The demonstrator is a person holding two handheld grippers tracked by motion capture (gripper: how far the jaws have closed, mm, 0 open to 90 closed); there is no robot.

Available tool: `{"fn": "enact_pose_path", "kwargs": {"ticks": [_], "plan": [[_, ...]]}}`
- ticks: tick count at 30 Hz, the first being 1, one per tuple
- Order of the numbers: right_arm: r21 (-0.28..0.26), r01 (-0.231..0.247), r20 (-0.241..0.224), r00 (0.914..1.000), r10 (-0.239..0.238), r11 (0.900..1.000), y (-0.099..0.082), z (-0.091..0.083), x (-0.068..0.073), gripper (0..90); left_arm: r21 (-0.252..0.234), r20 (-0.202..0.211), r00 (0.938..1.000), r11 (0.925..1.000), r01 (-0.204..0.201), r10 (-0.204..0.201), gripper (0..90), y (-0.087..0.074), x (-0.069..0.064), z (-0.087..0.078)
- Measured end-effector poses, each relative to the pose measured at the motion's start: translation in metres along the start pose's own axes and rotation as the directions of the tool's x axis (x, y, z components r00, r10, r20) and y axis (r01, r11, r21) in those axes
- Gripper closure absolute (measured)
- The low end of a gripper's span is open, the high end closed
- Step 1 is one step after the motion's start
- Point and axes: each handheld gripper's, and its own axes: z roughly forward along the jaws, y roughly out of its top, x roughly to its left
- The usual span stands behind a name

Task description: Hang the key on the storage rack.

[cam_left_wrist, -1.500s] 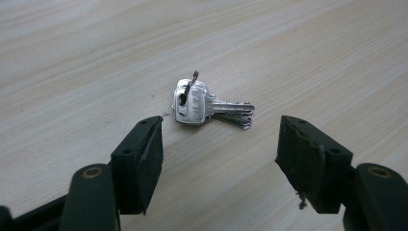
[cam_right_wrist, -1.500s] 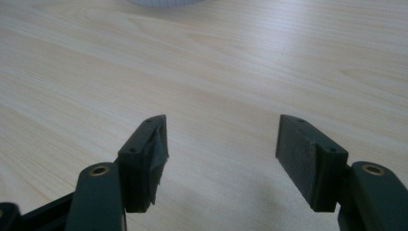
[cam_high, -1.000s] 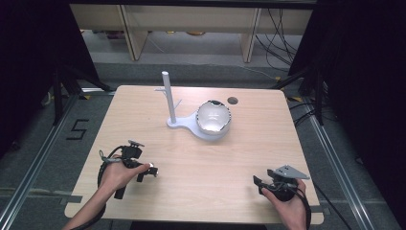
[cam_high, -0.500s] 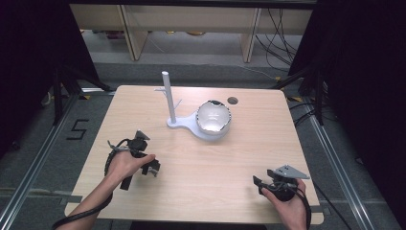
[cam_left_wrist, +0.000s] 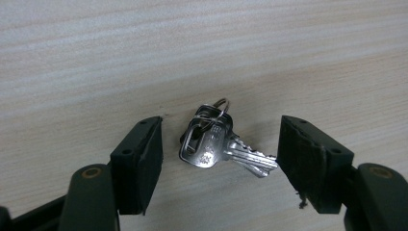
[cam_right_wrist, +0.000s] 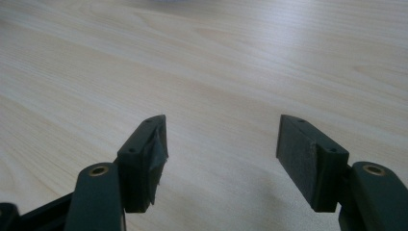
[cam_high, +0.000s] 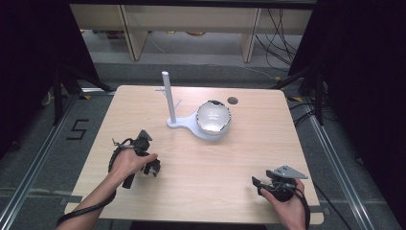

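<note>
A small bunch of silver keys (cam_left_wrist: 216,143) on a ring lies flat on the wooden table (cam_high: 210,163). My left gripper (cam_left_wrist: 220,126) is tipped down over it, open, with one jaw on each side of the keys and neither touching them. From above, the left gripper (cam_high: 152,167) sits at the table's front left, a hand wrapped around it. My right gripper (cam_high: 257,182) rests low at the front right with its jaws pointing left. It is open (cam_right_wrist: 222,124), with only bare wood between the jaws.
A white stand (cam_high: 166,96) with an upright post rises at the back middle of the table. A shiny bowl (cam_high: 213,117) sits on the stand's base. A round cable hole (cam_high: 232,100) lies behind the bowl. The table's front edge runs close under both hands.
My left gripper has moved a little right and away from the table's front edge, tipping down over the keys. The right gripper has stayed put.
</note>
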Motion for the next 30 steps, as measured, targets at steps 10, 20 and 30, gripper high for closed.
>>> {"fn": "enact_pose_path", "kwargs": {"ticks": [10, 20, 30], "plan": [[0.005, 0.043, 0.015, 0.9989, -0.043, 0.9990, 0.000, 0.000, -0.003, 36.2, 0.010, -0.033, 0.9990, 0.9995, -0.029, 0.029, 40.1, 0.002, -0.003, 0.001], [0.015, 0.029, -0.001, 0.9996, -0.029, 0.9995, 0.000, -0.001, -0.002, 36.2, 0.065, -0.077, 0.9862, 0.9878, -0.142, 0.146, 61.3, -0.004, -0.011, -0.001], [0.015, 0.039, 0.001, 0.9992, -0.039, 0.9991, 0.000, 0.000, -0.002, 35.8, 0.082, -0.052, 0.9753, 0.9742, -0.210, 0.215, 54.6, -0.006, -0.012, -0.004]]}}
